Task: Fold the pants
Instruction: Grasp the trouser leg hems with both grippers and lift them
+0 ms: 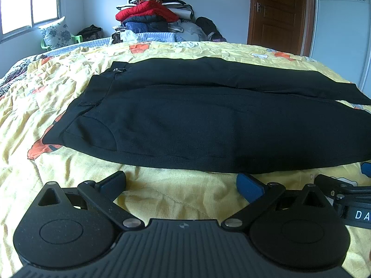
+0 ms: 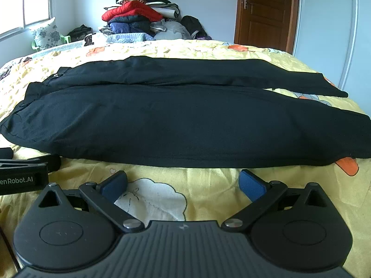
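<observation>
Bedroom, yellow quilt [image 1: 69, 88] on bed, black pants [image 1: 197, 120] spread flat across it.

Left gripper [image 1: 180, 183] and right gripper [image 2: 183, 183] both spread wide, holding nothing, resting low on quilt just short of near pant edge. Pants straight ahead of both claws, waistband to the left, legs side by side; probably laid so for folding lengthwise, near edge ready for pinching.

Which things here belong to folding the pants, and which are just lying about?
Job: black pants, left gripper, right gripper, yellow bedspread.
Lying about: clothes pile, floral pillow, wooden door.
</observation>
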A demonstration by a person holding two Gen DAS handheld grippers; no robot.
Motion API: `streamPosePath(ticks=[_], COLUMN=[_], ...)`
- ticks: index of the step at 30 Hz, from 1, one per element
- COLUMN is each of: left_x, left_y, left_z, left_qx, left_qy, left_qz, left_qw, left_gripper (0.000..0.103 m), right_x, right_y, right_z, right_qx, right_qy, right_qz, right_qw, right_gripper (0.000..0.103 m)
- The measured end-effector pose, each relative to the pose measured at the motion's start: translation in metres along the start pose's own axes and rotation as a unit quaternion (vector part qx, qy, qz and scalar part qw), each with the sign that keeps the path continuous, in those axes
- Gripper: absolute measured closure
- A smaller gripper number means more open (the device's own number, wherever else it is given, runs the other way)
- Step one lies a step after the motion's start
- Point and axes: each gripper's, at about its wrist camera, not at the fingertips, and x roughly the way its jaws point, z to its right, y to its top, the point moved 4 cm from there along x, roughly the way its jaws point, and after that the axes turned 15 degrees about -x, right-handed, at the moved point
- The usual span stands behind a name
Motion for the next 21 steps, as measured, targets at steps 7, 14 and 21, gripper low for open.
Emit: streamPosePath(ticks=[7,14,21], left_x=[0.001,-0.007,-0.006], left_y=[0.0,0.008,0.05], left_z=[-0.002,-0.006,-0.021], left_qx=[-0.004,0.001,-0.002], left_qy=[-0.007,-0.033,-0.011], left_qz=[-0.004,-0.007,0.03], left_qw=[1.0,0.9994,0.9995], left_gripper=[0.0,0.0,0.0], right_x=[-0.002,-0.03,0.033], right_y=[-0.001,0.037,0.146], right_z=[-0.001,0.022,0.032], right_qx=[-0.011,-0.007,-0.151], right_qy=[0.015,0.145,0.215], right_qz=[0.001,0.094,0.114], right_qw=[1.0,0.985,0.958], right_gripper=[0.0,0.0,0.0])
